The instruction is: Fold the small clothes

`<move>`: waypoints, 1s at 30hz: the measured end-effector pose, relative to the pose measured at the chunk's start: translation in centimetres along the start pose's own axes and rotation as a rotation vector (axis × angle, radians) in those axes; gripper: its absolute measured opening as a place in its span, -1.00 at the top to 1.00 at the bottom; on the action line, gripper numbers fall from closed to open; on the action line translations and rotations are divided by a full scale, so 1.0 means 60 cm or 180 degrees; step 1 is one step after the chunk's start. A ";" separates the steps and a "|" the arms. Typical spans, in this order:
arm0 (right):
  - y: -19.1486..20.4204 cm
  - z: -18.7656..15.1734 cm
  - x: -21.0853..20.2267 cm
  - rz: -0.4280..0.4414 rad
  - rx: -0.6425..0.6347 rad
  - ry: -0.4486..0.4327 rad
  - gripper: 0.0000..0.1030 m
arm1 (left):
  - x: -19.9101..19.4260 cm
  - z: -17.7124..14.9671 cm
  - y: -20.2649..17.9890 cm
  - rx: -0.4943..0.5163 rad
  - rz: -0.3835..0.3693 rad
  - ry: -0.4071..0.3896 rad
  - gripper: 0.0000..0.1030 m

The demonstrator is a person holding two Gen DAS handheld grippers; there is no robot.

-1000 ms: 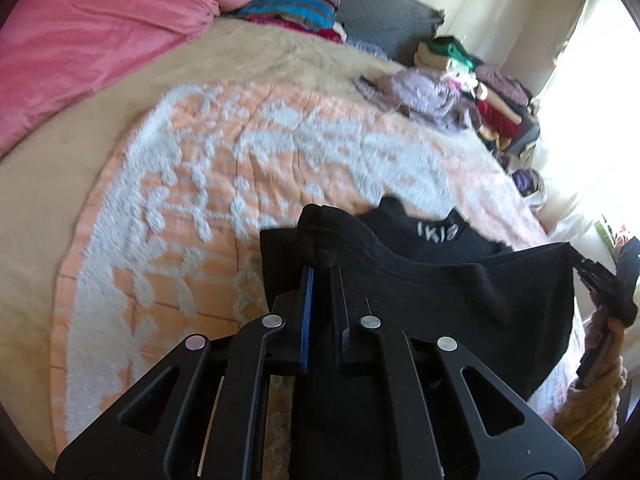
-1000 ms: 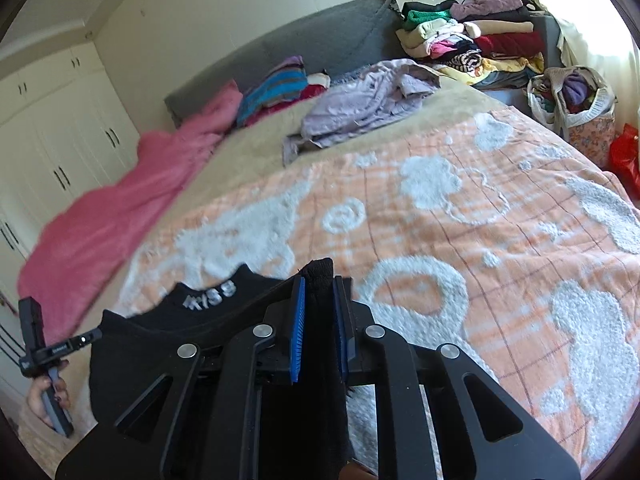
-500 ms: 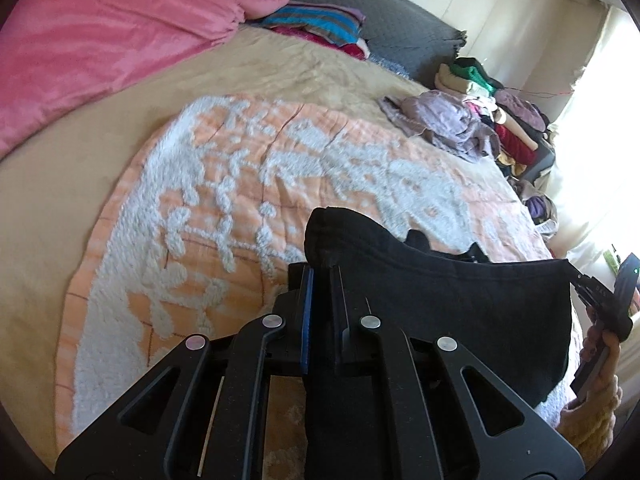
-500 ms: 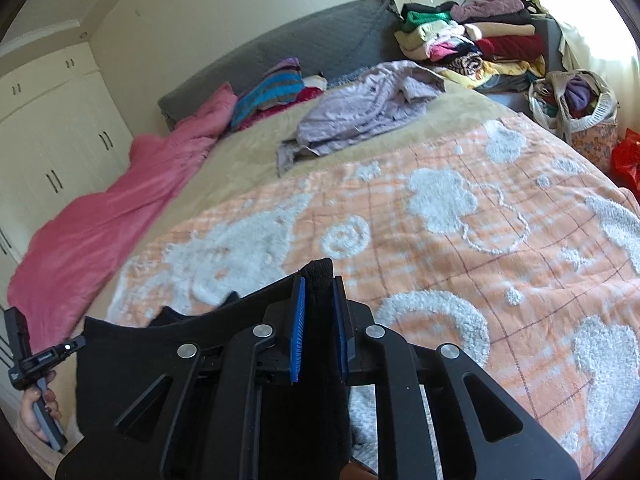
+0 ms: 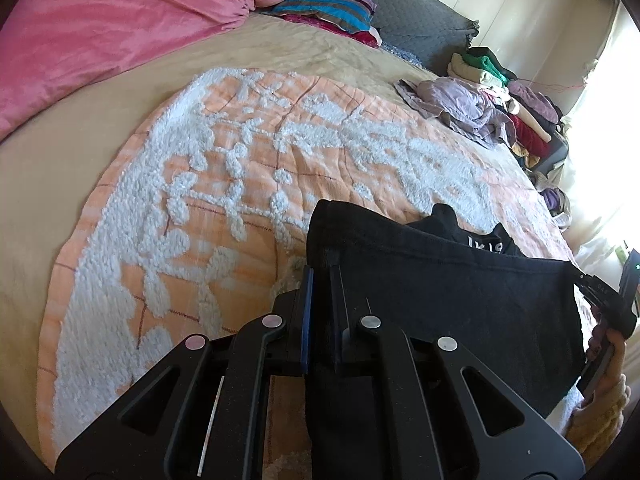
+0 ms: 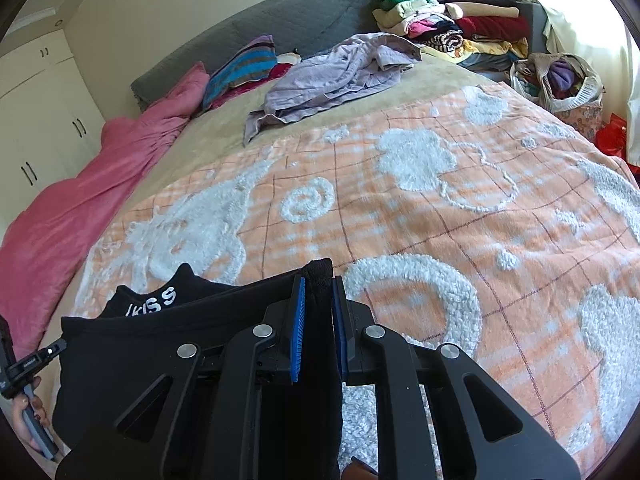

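Between the two grippers hangs a black shirt (image 5: 440, 292), stretched above the orange blanket (image 5: 240, 184) on the bed. Left gripper (image 5: 322, 280) and right gripper (image 6: 318, 280) are each clamped on a corner of its edge. No fold lies flat yet (judged an early stage); lowering and creasing remain.

Garment (image 6: 132, 356): black, with white lettering at the neckline. Blanket (image 6: 460, 216): orange check with thin dark-red grid lines and raised white fleecy motifs. Bedsheet (image 5: 312, 52): tan. Duvet (image 5: 100, 28): pink. Pillow (image 5: 324, 10): striped turquoise, brown and purple. Headboard (image 6: 296, 20): grey. Gripper pads (image 6: 298, 336): blue.
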State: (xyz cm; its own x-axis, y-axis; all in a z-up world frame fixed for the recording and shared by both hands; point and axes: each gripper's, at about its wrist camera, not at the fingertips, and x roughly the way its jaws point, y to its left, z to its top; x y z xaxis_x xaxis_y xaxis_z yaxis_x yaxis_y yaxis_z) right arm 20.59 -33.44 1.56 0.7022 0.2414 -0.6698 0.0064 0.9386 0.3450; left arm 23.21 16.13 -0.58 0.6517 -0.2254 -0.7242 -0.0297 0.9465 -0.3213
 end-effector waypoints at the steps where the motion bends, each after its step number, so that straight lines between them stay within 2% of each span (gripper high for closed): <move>1: -0.001 0.000 0.000 -0.0004 -0.0001 0.0001 0.76 | 0.000 -0.001 -0.001 0.0005 0.0004 0.0000 0.96; 7: 0.001 -0.004 0.001 -0.0088 0.0002 0.0052 0.71 | -0.004 -0.005 -0.004 0.0035 0.0010 0.0004 0.95; 13: -0.016 -0.011 -0.026 -0.0187 0.0137 -0.0006 0.68 | -0.012 -0.009 -0.011 0.0057 0.0007 -0.0007 0.94; 19: 0.006 -0.039 -0.077 -0.0138 -0.0114 -0.0043 0.67 | -0.033 -0.019 -0.018 0.0125 0.0073 -0.0016 0.93; 22: 0.028 -0.058 -0.097 -0.0096 -0.0292 -0.0043 0.65 | -0.049 -0.025 -0.022 0.0146 0.0006 -0.0024 0.64; 23: 0.038 -0.066 -0.106 -0.0086 -0.0371 -0.0052 0.64 | -0.058 -0.029 -0.024 0.0146 -0.0017 -0.0045 0.60; 25: 0.051 -0.078 -0.118 -0.0053 -0.0468 -0.0061 0.53 | -0.070 -0.033 -0.028 0.0164 -0.0044 -0.0068 0.60; 28: 0.073 -0.103 -0.133 -0.0027 -0.0644 -0.0035 0.48 | -0.089 -0.045 -0.044 0.0243 -0.0087 -0.0095 0.58; 30: 0.087 -0.120 -0.140 -0.0014 -0.0779 0.0002 0.48 | -0.095 -0.056 -0.059 0.0309 -0.0127 -0.0044 0.51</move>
State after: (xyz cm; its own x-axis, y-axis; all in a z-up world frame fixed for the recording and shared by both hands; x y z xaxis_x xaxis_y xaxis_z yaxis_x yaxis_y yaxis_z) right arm 9.62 -28.78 4.24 0.7022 0.2373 -0.6713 -0.1634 0.9714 0.1725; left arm 17.03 13.28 2.64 0.6615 -0.2606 -0.7032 0.0696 0.9550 -0.2884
